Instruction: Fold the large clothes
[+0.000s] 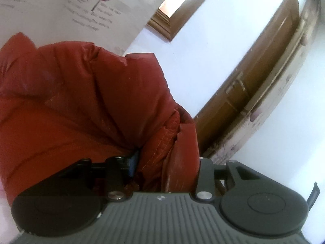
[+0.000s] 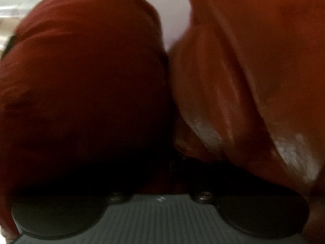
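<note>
A red puffy jacket (image 1: 81,101) fills the left half of the left wrist view, lifted up in front of a wall. A thick stitched fold of it runs down between the two black fingers of my left gripper (image 1: 168,168) and fills the gap from one to the other; the gripper is shut on that fold. In the right wrist view the same jacket (image 2: 91,91) bulges in two dark red lobes close over the camera. Its folds meet at my right gripper (image 2: 182,162), whose fingers are nearly buried in shadow and stand close together on the cloth.
Behind the jacket are a white wall (image 1: 203,50), a brown wooden door (image 1: 254,77) with a metal handle, and a wood-framed opening (image 1: 162,20). A pale sheet with printed text and a dark red flower (image 1: 61,4) lies at the upper left. The view is strongly tilted.
</note>
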Tool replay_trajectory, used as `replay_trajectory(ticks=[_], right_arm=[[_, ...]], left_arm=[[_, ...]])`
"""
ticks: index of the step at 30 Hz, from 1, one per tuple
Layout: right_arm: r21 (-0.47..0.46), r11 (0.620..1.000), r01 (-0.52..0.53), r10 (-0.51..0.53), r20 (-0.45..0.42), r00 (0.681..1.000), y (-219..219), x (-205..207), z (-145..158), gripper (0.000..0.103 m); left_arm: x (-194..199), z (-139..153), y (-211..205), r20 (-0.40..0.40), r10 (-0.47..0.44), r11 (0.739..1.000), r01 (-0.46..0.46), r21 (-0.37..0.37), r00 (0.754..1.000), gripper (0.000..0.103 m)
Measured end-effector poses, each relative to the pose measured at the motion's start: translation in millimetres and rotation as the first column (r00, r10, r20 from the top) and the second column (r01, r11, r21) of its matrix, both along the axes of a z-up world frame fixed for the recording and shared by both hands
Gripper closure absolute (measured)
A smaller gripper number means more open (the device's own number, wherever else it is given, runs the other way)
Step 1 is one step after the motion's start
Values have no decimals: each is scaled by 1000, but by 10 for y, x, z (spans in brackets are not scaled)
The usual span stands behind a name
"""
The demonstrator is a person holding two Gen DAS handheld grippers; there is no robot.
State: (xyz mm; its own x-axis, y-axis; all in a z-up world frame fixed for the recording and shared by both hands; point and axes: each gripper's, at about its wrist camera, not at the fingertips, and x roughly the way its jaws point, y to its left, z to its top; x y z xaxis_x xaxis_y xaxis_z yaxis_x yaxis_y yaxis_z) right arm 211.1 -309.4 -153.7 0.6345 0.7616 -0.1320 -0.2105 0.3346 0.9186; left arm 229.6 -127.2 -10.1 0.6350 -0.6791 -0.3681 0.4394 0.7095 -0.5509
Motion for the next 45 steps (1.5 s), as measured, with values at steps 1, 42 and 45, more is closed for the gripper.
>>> replay_trajectory(ticks=[1, 42, 45], right_arm=[[-26, 999, 30, -30, 21, 999, -81, -133, 39, 90], [-384, 916, -113, 134, 29, 991, -817, 504, 1086, 0], [-621, 777, -105, 194, 76, 978, -469, 588, 1263, 36]], left_arm=[[8, -27, -26, 0, -7, 1000, 7, 8, 1000, 62], [-567, -853, -973, 446, -270, 861, 7, 508, 853, 0], [-792, -881, -1014, 491, -313, 819, -31, 573, 813, 0]])
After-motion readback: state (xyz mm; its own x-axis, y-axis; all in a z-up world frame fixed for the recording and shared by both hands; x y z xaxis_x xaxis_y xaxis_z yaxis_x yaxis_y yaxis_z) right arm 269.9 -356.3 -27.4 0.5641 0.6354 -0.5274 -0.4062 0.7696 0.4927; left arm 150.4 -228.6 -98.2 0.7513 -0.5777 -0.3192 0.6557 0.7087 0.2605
